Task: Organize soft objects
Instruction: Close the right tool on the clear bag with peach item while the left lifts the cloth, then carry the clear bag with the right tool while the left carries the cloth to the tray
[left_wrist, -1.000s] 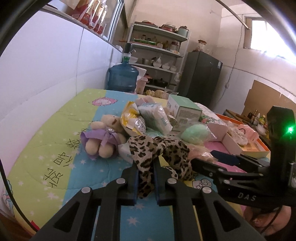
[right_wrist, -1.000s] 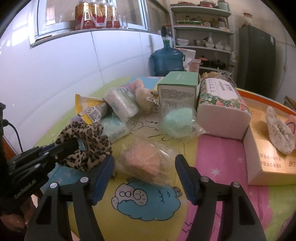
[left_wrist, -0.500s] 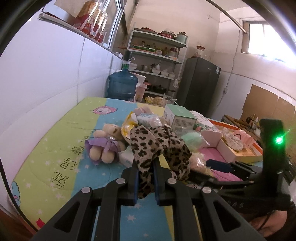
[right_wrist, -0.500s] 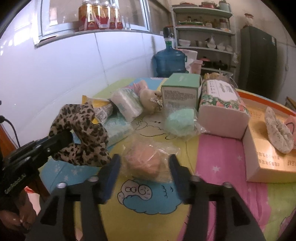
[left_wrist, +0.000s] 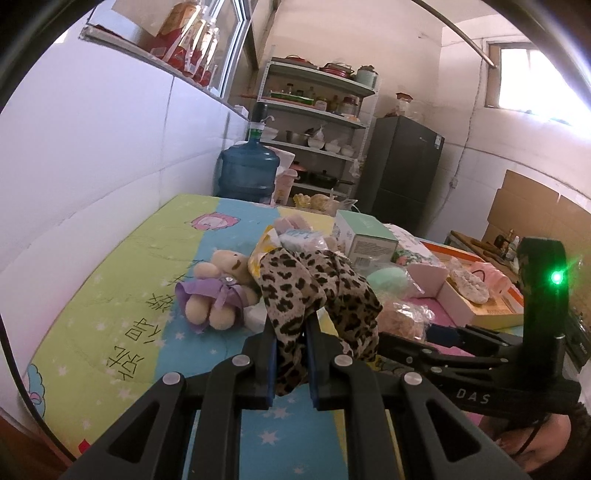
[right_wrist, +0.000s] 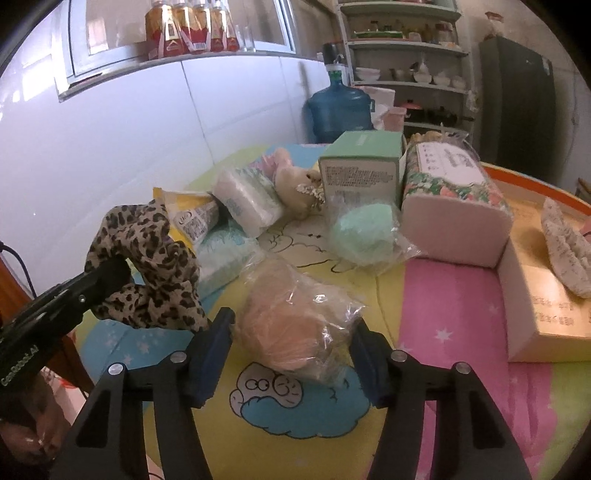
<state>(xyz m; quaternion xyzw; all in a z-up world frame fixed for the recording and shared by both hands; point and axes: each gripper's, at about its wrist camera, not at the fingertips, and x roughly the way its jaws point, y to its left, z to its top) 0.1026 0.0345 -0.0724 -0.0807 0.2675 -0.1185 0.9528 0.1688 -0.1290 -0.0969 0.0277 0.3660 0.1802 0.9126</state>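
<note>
bed (right_wrist: 454, 295): carries everything, its left edge along the wall
plush bear (left_wrist: 218, 291): toward the left edge, lying on the cover
snack pouch (right_wrist: 192, 214): right of the bear, leaning on the wrapped pack (right_wrist: 247, 199)
scarf (left_wrist: 314, 291): lifted above the near edge, between the left gripper (left_wrist: 290, 354) pads
bagged bun (right_wrist: 295, 325): near edge, between the closing right gripper (right_wrist: 291, 354) jaws, not pressed
bagged ball (right_wrist: 364, 232): behind the bun, before the carton (right_wrist: 360, 166)
tissue pack (right_wrist: 454, 192): right of the carton
open box (right_wrist: 543, 306): right edge
</note>
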